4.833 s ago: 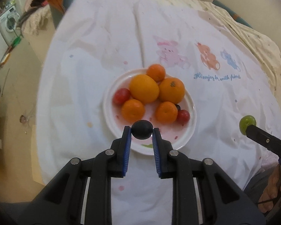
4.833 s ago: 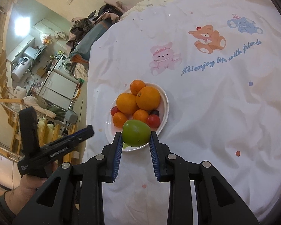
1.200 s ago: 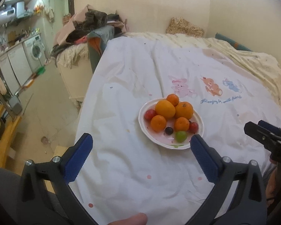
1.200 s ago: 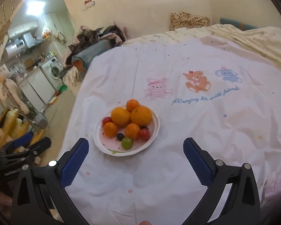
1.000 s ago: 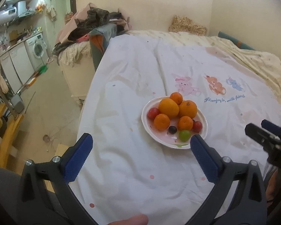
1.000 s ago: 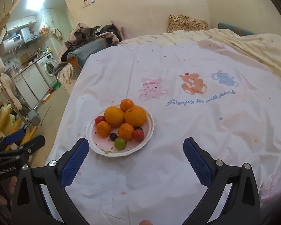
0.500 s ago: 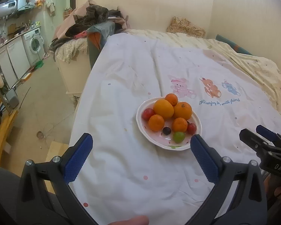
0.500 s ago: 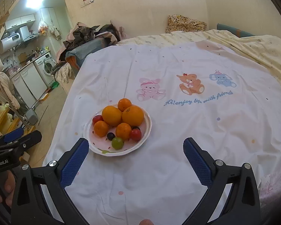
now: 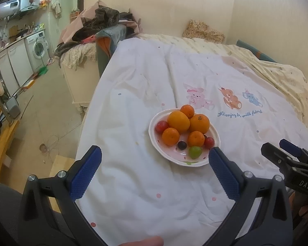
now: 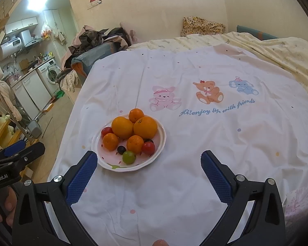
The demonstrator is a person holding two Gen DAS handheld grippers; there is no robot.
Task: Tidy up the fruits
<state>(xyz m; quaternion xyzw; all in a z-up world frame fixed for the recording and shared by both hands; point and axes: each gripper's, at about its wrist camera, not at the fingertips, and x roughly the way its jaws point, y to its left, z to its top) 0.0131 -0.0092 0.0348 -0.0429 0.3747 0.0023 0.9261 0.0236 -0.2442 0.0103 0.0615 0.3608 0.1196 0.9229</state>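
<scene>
Room: bedroom open to a kitchen; washing machine (image 9: 38, 48) at far left, clothes heaped beyond the bed.
Surface: bed under a white sheet (image 10: 205, 143) printed with a rabbit, a bear and an elephant.
Plate (image 10: 160, 146): white, on the sheet near the bed's left edge, in front of both tools.
Fruit: two large oranges (image 10: 145, 127) at the back, three smaller ones around them, two red tomatoes (image 10: 148, 148), a dark grape (image 10: 121, 149) and a green fruit (image 10: 129, 157) at the near rim; all lie on the plate, none on the sheet.
Left tool (image 9: 155, 173): jaws spread wide, nothing between them, held back from the plate and above the sheet.
Right tool (image 10: 148, 177): jaws likewise wide apart and empty, held back at a similar remove.
Change: a few seconds ago the left tool clamped the dark grape and the right the green fruit; both fruits now rest on the plate, and the tools have let go and drawn away, over the last second only drifting a little.
Meaning: judged from the bare sheet and full plate, the gathering looks done; nothing loose is left in view.
Risk: the pile sits on soft bedding, so a bump could roll the round fruit off.
</scene>
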